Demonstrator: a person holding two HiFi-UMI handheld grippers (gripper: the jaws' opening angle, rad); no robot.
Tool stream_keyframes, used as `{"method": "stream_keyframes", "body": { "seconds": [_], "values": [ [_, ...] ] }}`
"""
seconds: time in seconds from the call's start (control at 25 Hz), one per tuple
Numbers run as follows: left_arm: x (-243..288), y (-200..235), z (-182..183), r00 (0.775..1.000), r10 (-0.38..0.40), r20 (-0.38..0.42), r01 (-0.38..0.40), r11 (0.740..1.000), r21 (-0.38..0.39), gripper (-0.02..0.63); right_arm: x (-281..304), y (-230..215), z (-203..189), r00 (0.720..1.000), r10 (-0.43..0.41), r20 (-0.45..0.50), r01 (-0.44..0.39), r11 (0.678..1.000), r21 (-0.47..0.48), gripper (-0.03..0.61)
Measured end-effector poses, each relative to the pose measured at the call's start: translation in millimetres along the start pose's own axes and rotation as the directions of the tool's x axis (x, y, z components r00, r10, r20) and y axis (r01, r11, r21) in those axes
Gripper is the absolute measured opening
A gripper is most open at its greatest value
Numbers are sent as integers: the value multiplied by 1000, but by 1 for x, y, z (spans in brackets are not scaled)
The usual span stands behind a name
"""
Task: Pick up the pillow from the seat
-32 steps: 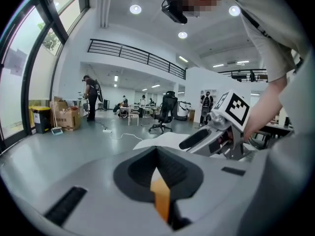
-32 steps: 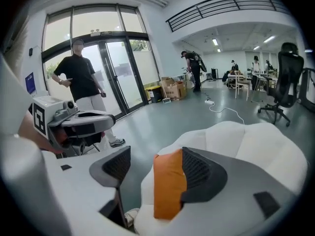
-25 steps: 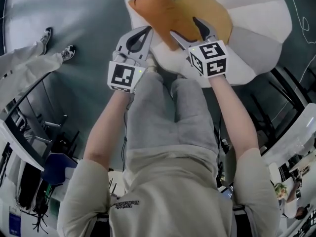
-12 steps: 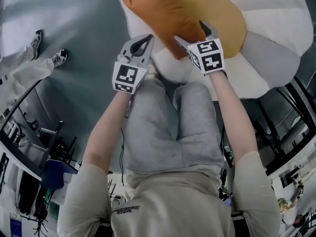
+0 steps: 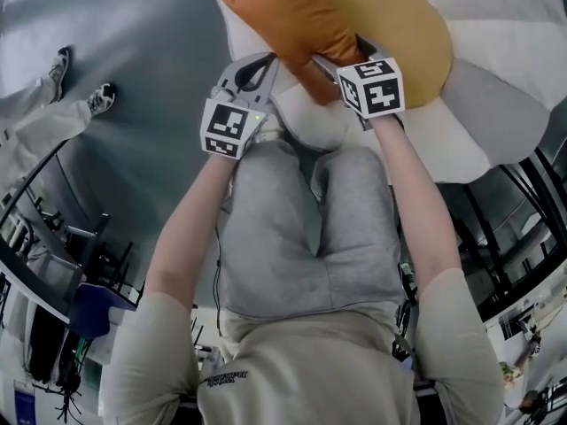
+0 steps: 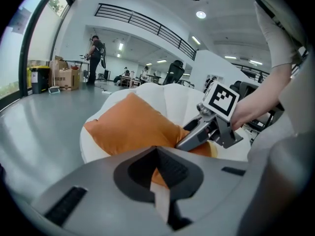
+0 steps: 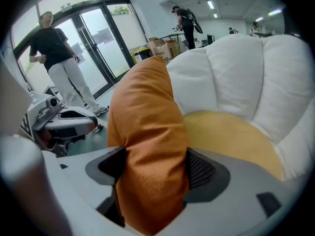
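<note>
An orange pillow (image 5: 288,20) (image 6: 133,127) (image 7: 147,132) leans on a flower-shaped seat (image 5: 496,16) (image 7: 241,68) with white petals and a yellow middle (image 5: 416,34). My right gripper (image 5: 341,50) (image 7: 152,176) has the pillow's near corner between its jaws, which are closing; the cloth fills the gap and touches both pads. It also shows in the left gripper view as the right gripper (image 6: 189,134) on the pillow's edge. My left gripper (image 5: 264,63) (image 6: 157,154) is shut, its tips just beside the pillow's left edge and holding nothing.
A person (image 7: 54,48) in a black top stands by glass doors to the left; their shoes (image 5: 84,96) show on the grey floor. Dark chairs and frames (image 5: 80,246) stand at the lower left. The seat's front petal (image 5: 310,122) is against my knees.
The seat and pillow have come nearer. My right gripper has slid further onto the pillow's near corner. The left gripper has edged up beside the pillow.
</note>
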State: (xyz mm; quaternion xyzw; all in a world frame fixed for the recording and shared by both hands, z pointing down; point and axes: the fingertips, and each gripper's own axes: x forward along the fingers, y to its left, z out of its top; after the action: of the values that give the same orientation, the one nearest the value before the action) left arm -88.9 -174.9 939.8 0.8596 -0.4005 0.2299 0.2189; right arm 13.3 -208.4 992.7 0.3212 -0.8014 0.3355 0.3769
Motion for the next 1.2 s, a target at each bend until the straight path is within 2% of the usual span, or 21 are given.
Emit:
{"method": "stream_keyframes", "body": {
  "seconds": [0.12,0.24,0.36,0.56,0.68,0.88,1.08,1.2],
  "values": [
    [-7,-5,3,1000,4,-7,-4,1000,-1,9,-10,7,2,1000,-1,6,1,1000,-13,321],
    [-16,-15,13,1000,-7,-4,7,1000,-15,9,-25,17,4,999,-40,11,40,998,-50,259],
    [-39,-18,32,1000,4,11,-4,999,-33,9,-41,37,7,998,-69,14,70,995,-67,239],
    [-75,-26,92,998,34,49,-31,997,-64,9,-104,46,31,992,-105,66,106,994,-13,239],
    [-107,-30,138,995,48,92,-39,995,-92,9,-154,57,57,985,-131,113,133,991,-5,241],
    [-169,-46,237,985,50,167,-39,997,-70,9,-265,80,126,963,-157,218,161,987,-3,244],
    [-229,-66,340,966,45,255,-31,998,-59,9,-377,102,207,918,-174,356,185,983,4,248],
    [-262,-79,391,958,59,282,-43,997,-62,9,-436,117,247,888,-182,423,200,980,1,252]
  ]
}}
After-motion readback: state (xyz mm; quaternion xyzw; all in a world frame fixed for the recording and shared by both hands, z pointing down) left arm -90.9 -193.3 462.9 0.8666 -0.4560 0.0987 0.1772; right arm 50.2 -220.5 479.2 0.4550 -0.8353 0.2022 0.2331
